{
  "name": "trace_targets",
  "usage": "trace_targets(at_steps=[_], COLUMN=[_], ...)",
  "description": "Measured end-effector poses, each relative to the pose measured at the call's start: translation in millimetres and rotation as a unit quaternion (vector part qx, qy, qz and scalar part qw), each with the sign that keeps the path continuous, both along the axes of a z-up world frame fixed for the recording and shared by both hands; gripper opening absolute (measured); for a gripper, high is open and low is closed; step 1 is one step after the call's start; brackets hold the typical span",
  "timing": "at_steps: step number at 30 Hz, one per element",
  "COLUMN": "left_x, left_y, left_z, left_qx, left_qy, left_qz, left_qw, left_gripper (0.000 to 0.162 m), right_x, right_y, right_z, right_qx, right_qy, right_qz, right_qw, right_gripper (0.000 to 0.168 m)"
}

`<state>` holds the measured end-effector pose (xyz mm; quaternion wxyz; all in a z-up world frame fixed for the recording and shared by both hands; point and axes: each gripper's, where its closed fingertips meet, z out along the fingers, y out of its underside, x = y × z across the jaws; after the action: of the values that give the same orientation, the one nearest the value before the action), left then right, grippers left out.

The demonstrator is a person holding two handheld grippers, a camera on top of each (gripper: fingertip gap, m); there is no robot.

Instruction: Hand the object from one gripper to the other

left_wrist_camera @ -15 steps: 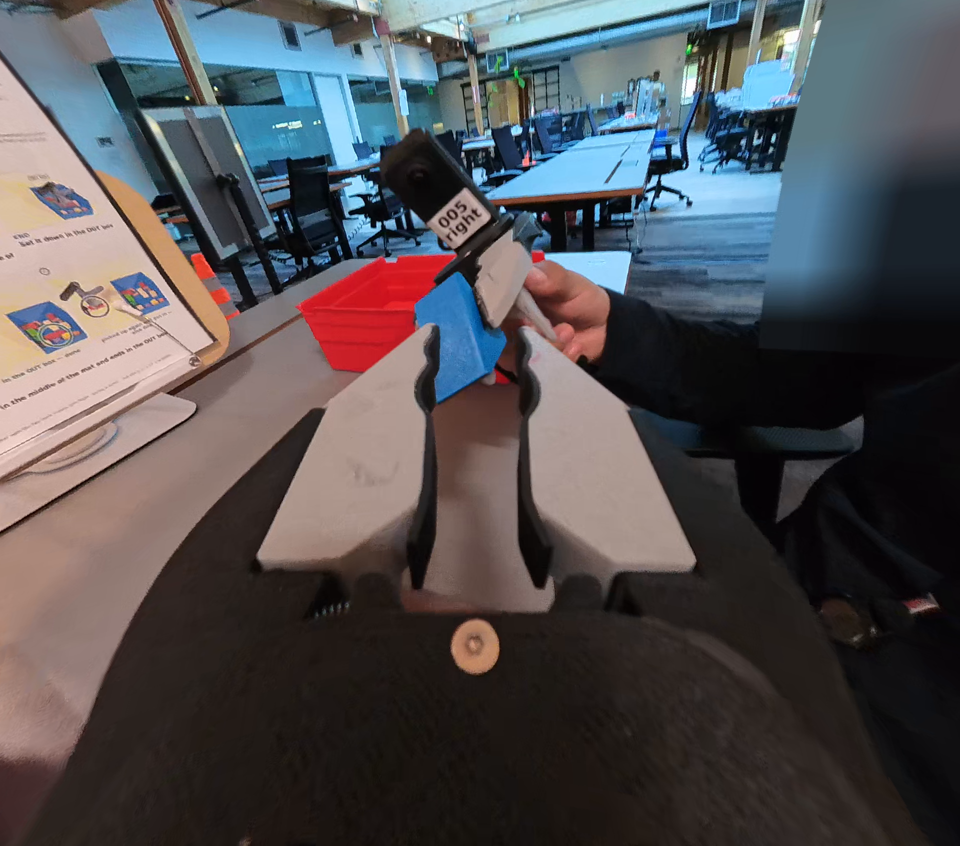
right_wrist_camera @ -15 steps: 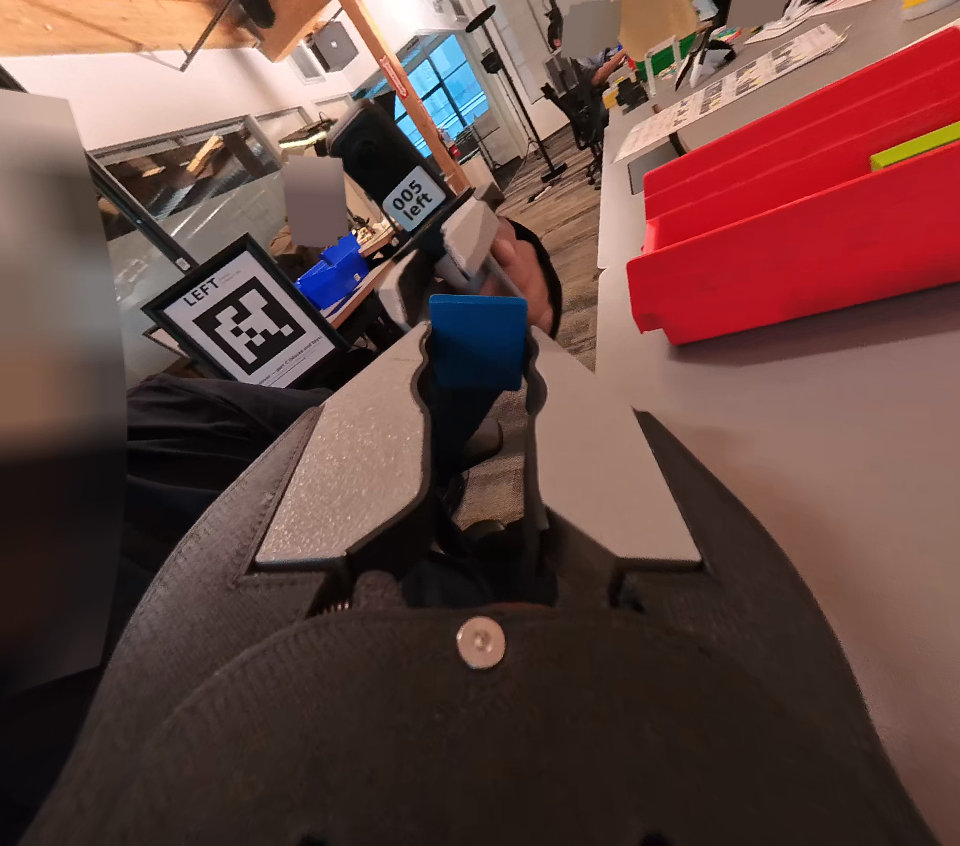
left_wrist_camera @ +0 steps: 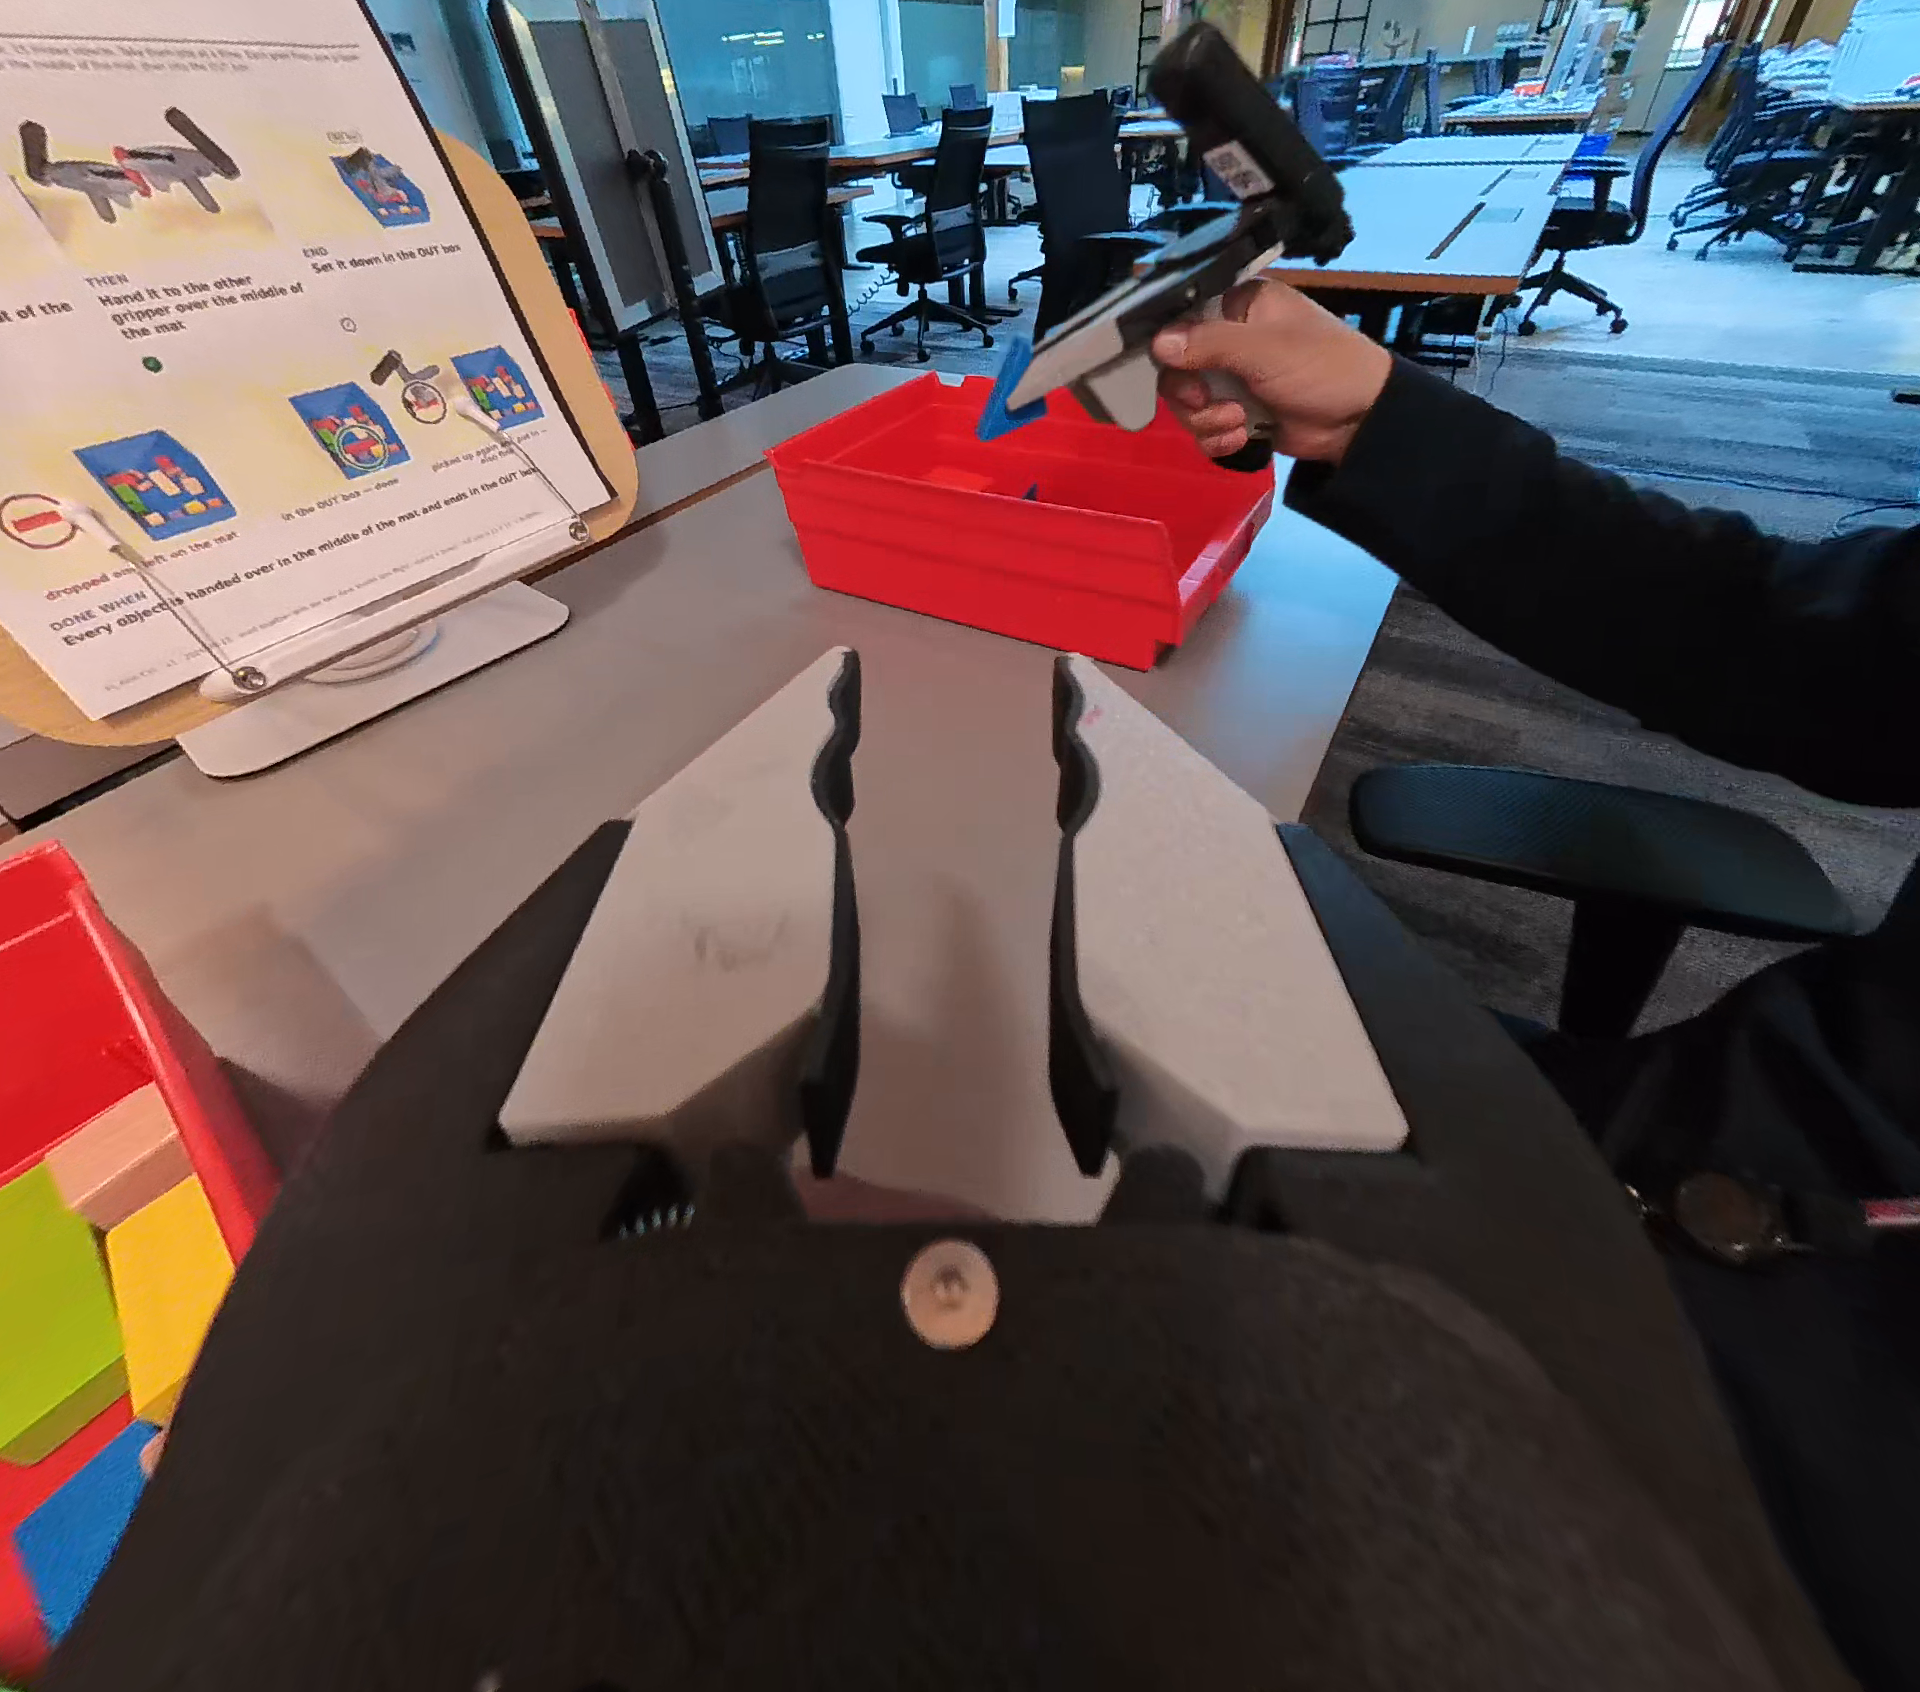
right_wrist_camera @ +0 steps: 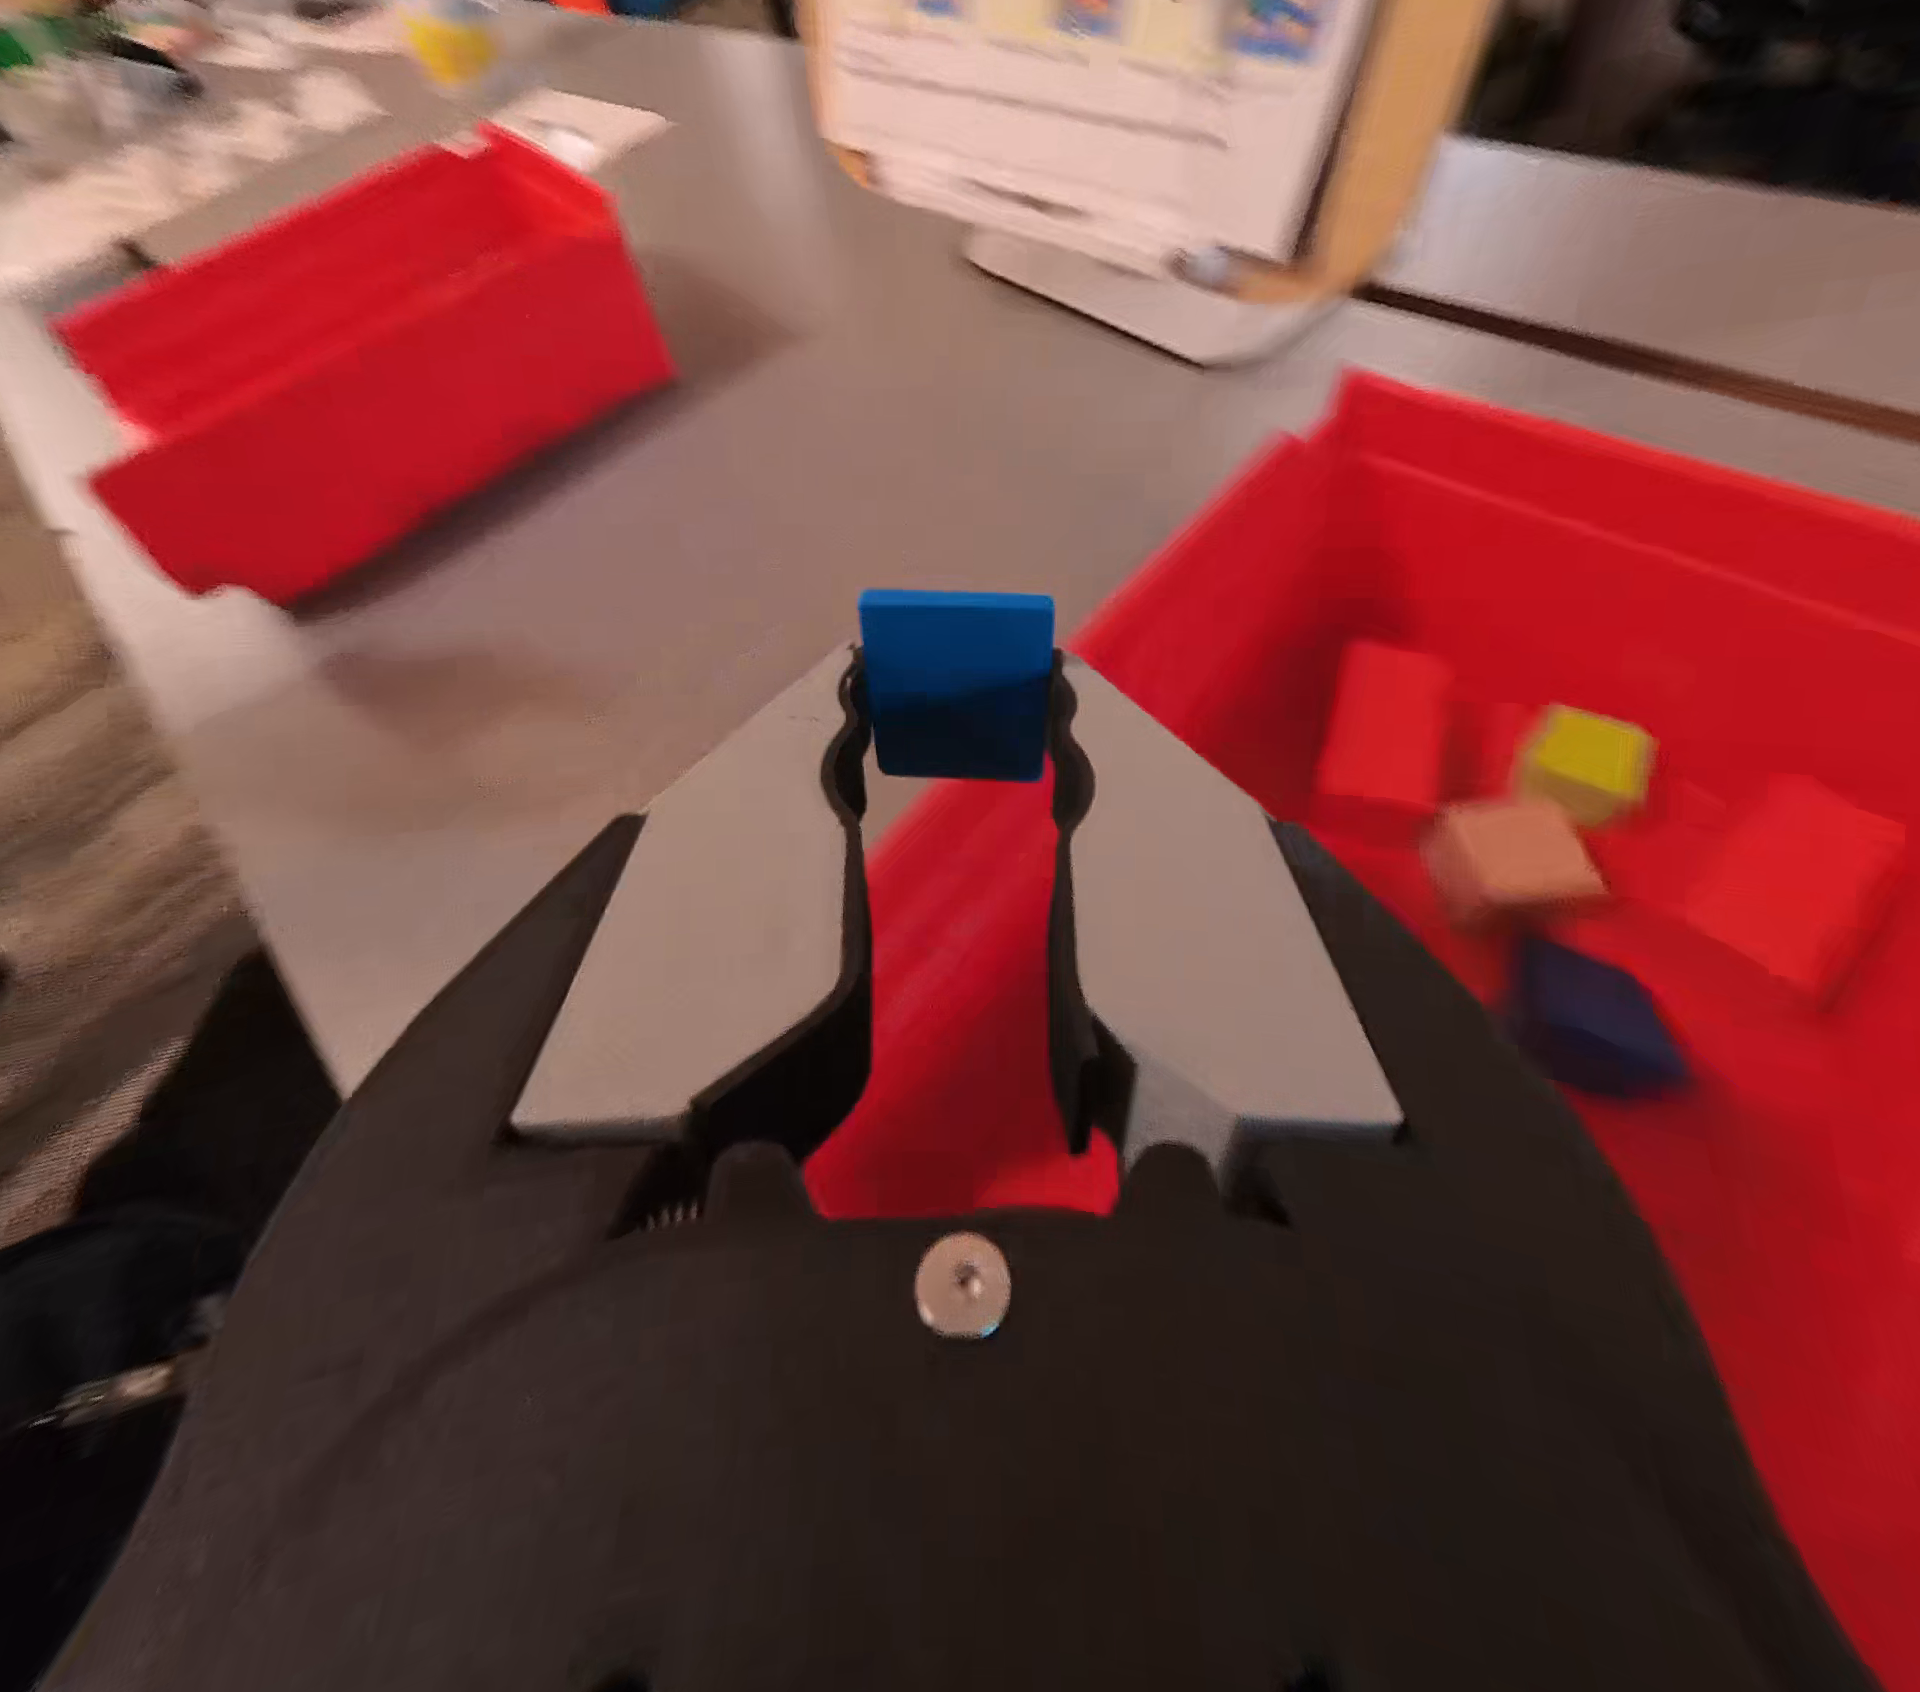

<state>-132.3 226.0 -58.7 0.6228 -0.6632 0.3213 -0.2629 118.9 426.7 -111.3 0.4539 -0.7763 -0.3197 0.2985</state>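
My right gripper [right_wrist_camera: 956, 712] is shut on a flat blue block [right_wrist_camera: 954, 681], gripped at its lower part between the fingertips. It hangs over the near edge of a red bin [right_wrist_camera: 1610, 520] that holds several coloured blocks. In the left wrist view a hand holds the right gripper [left_wrist_camera: 1023, 390], tilted down, with the blue block [left_wrist_camera: 992, 416] above that red bin [left_wrist_camera: 987, 572]. My left gripper [left_wrist_camera: 956, 707] is open and empty over the grey table, well short of the bin and apart from the block.
An instruction sheet on a white stand [left_wrist_camera: 260, 240] is at the table's left. A second red bin [left_wrist_camera: 62, 1071] with coloured blocks sits at the near left; it also shows in the right wrist view [right_wrist_camera: 364, 354]. A chair armrest [left_wrist_camera: 1558, 832] is at the right.
The two grippers have parted. My right gripper has carried the blue block away from the left fingertips to above the red bin. My left gripper has drawn back, jaws still open.
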Motion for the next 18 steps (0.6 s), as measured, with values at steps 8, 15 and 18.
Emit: trace_targets(at_steps=[8,15,18], left_x=[1,-11,-33], left_y=[-6,-7,7], left_z=[1,6,-3], left_qx=[0.002,0.007,-0.032], left_qy=[0.009,0.002,0.003], left_qz=[0.011,0.026,0.081], left_qw=[1.0,1.0,0.996], left_gripper=[0.035,0.035,0.035], right_x=[43,12,7], right_y=[55,77,84], right_z=[-95,-120,-132], right_qx=[-0.065,-0.066,-0.087], right_qy=[-0.151,-0.188,-0.203], right_qz=[-0.059,-0.03,-0.042], right_qw=[0.985,0.979,0.975], right_gripper=[0.032,0.032,0.032])
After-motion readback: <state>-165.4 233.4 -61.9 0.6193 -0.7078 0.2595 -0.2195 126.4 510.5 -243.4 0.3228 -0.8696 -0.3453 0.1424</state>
